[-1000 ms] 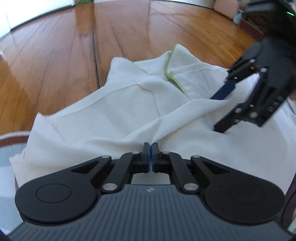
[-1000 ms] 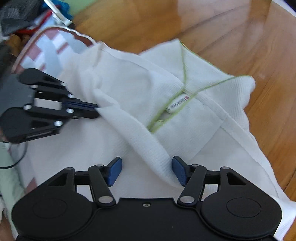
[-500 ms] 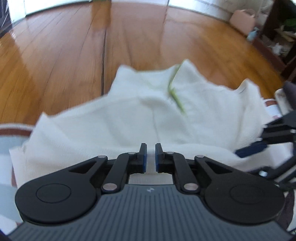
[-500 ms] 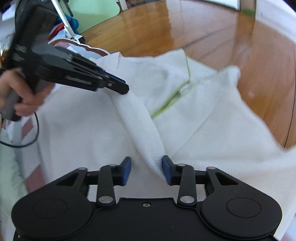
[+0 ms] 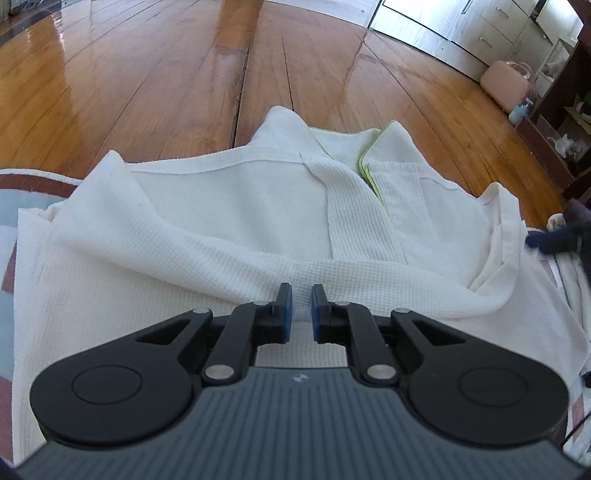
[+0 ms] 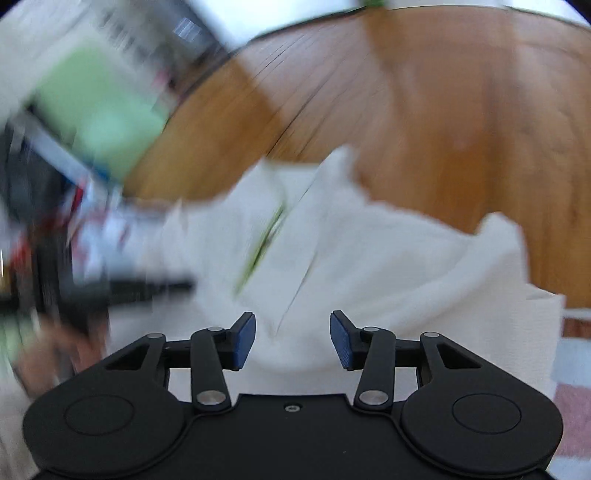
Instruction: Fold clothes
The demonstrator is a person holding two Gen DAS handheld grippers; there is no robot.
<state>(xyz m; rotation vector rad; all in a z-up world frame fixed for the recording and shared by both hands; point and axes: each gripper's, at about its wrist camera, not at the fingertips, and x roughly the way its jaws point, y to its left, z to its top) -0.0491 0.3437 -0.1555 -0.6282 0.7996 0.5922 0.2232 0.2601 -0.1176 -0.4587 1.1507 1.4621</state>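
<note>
left gripper [image 5: 299, 308]: blue pads parted by a narrow gap, nothing between them; a white fold of cloth sits just ahead of the tips, not pinched.
right gripper [image 6: 292, 339]: pads spread wide, nothing gripped; white cloth lies in front of and below the gap.
garment [image 5: 229, 221]: white waffle-knit top with lime-green trim [image 5: 369, 173] at the neck opening, spread flat, part on the wooden floor [image 5: 147, 85], near part on a patterned rug [image 5: 22, 192]. A thick fold runs across it just ahead of the left tips.
left view only: sharp. Shows knit texture, seams, the placket band down the middle and a raised edge at right. The other gripper's blue tip [image 5: 546, 240] shows at the right edge, blurred, near the garment's right side; contact cannot be told.
left view background: pink case [image 5: 508, 83] and white drawers [image 5: 495, 29] far right, dark shelf unit [image 5: 565, 122] at the edge.
right view only: heavy motion blur. Garment [image 6: 369, 258] reads as a white mass, green trim just a streak. A hand [image 6: 55, 354] on a dark gripper body shows at lower left, its tip [image 6: 173, 286] pointing at the cloth; pad gap not readable there.
right view background: green panel [image 6: 99, 114] and coloured clutter at upper left, too smeared to identify.
</note>
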